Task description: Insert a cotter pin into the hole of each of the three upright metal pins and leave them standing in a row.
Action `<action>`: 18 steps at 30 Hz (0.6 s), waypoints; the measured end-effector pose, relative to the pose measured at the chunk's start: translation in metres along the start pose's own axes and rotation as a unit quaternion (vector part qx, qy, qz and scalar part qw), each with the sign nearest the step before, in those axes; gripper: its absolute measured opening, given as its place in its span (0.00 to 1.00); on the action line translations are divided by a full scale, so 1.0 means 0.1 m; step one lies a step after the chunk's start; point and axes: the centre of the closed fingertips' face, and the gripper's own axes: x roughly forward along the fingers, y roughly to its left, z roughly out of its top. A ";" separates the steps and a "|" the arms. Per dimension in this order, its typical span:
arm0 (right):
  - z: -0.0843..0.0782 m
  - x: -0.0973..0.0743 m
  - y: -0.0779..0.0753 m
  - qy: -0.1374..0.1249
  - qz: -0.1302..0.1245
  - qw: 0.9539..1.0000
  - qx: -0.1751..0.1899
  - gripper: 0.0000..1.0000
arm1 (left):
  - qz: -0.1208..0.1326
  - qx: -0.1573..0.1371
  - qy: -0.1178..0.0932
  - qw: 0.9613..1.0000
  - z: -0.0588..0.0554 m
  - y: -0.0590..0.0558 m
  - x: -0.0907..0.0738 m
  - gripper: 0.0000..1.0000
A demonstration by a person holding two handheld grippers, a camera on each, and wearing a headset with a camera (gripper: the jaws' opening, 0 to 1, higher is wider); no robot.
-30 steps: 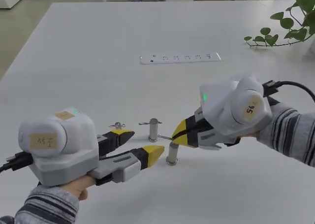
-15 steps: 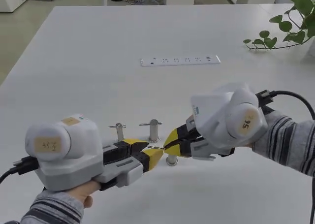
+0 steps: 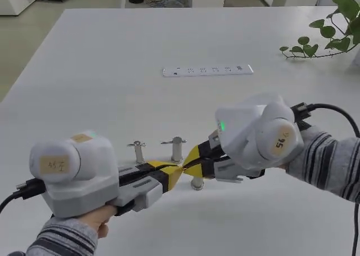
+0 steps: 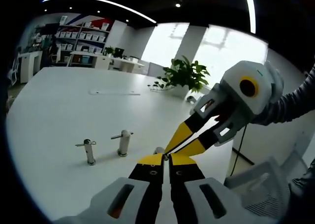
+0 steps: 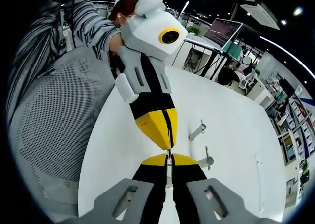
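Far-left metal pin [image 3: 138, 151] and middle metal pin [image 3: 177, 148] stand cottered on the white table [image 3: 112, 87]; in front, the left gripper [image 3: 173, 170], jaws clenched, meets tip to tip the right gripper [image 3: 191, 161], jaws clamping a cotter pin [image 5: 169, 166] beside the bare metal pin [image 3: 197, 183]
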 end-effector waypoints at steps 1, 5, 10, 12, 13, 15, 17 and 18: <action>0.00 0.00 0.00 -0.001 -0.001 1.000 0.000 0.00 | 0.003 0.002 -0.001 1.000 0.00 0.00 0.00 0.00; 0.00 0.00 0.00 -0.002 -0.003 1.000 0.003 0.00 | -0.003 0.027 0.000 1.000 0.00 -0.02 0.00 0.00; -0.04 -0.01 -0.01 0.006 -0.005 1.000 0.007 0.00 | -0.011 0.049 0.000 0.999 0.01 -0.03 -0.01 0.00; -0.07 -0.01 -0.02 0.012 -0.007 1.000 0.007 0.00 | -0.017 0.056 -0.002 0.998 0.02 -0.04 -0.02 0.00; -0.07 -0.02 -0.02 0.010 -0.007 1.000 0.007 0.00 | -0.018 0.059 -0.003 0.998 0.02 -0.05 -0.03 0.00; -0.06 -0.02 -0.01 0.006 -0.003 1.000 0.011 0.00 | -0.022 0.067 -0.001 0.997 0.02 -0.06 -0.04 0.00; -0.07 -0.02 0.00 0.007 0.001 1.000 0.011 0.01 | -0.028 0.076 0.002 0.997 0.01 -0.07 -0.05 0.00; -0.07 -0.02 0.02 0.007 0.005 1.000 0.008 0.01 | -0.035 0.085 0.005 0.996 0.00 -0.09 -0.05 0.00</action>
